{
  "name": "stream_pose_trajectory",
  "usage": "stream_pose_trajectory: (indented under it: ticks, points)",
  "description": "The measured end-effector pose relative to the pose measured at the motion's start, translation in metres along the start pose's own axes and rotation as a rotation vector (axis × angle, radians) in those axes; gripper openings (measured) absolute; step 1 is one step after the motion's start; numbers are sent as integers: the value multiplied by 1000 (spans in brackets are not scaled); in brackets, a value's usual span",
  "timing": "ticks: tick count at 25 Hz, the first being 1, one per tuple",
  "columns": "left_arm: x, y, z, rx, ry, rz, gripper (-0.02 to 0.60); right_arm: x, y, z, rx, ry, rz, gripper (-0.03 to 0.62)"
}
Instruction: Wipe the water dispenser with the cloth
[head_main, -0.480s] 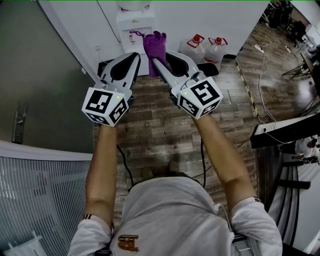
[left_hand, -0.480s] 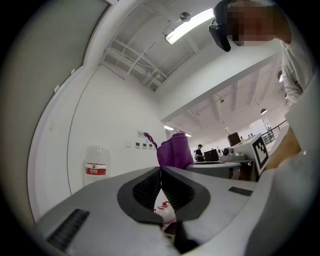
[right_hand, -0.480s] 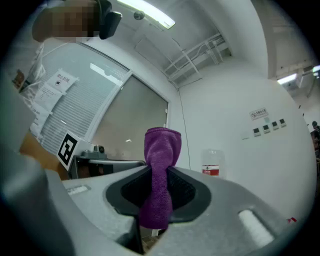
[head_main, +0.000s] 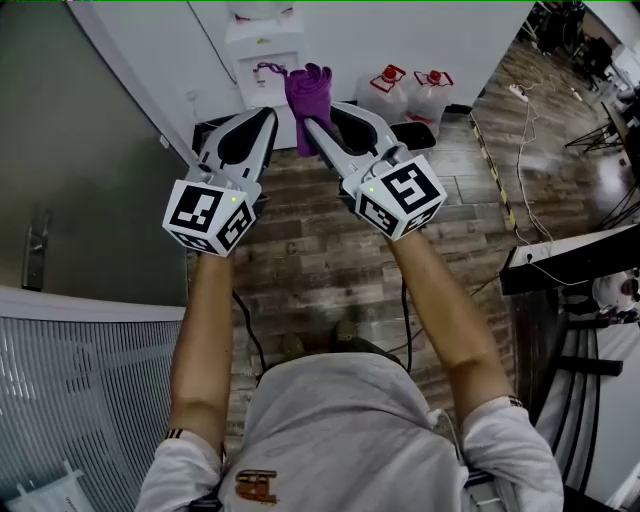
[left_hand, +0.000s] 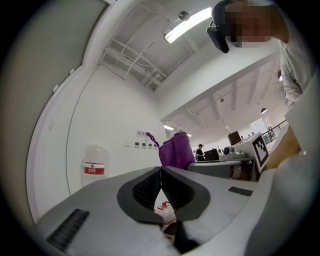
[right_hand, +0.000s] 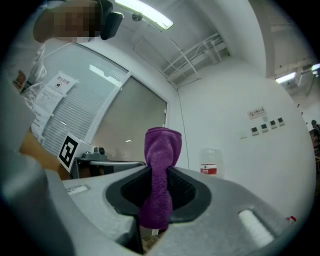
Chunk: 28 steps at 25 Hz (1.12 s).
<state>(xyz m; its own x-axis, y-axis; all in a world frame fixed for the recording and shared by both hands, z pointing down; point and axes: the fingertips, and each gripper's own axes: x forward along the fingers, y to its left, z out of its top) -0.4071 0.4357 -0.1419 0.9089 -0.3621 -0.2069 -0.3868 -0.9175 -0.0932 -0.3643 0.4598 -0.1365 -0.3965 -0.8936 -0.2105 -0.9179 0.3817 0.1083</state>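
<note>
Head view looks down on both my arms, stretched forward over the wooden floor toward the white water dispenser that stands against the wall. My right gripper is clamped on the purple cloth; the cloth rises from between the jaws in a bunched roll, and a thin purple loop hangs off its left side. From above, the cloth overlaps the right edge of the dispenser front, but I cannot tell whether it touches the surface. My left gripper sits just beside it on the left, with its tips close to the cloth

Right gripper view shows the jaws pressing on the cloth from both sides, with its lower end hanging below the pads and its rounded top standing upright above my right gripper. A clear bottle with a red label stands to the right of the cloth, against the white wall

Left gripper view shows the jaws of my left gripper fully together, tip against tip, with nothing held between them. The cloth shows just past the tips on the right, and the bottle is off to the left

Two jugs with red caps stand on the floor to the right of the dispenser, by the wall
</note>
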Motion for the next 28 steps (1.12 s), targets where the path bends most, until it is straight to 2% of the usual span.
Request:
stream_pose_trajectory:
  ticks: [8,13,21,28]
  points:
    - [42,-30,-8,24,-29,24,0,-36,-43,-9,8,8,27,94]
    - [67,-33,-16,25,-32,44,0,-40,-72,-16,5,22,40,94]
    - [112,-9,-36,16,-36,50,0,-24,-119,-34,12,38,34,95]
    - [174,42,-73,30,-44,63,0,24,-180,-66,6,50,55,95]
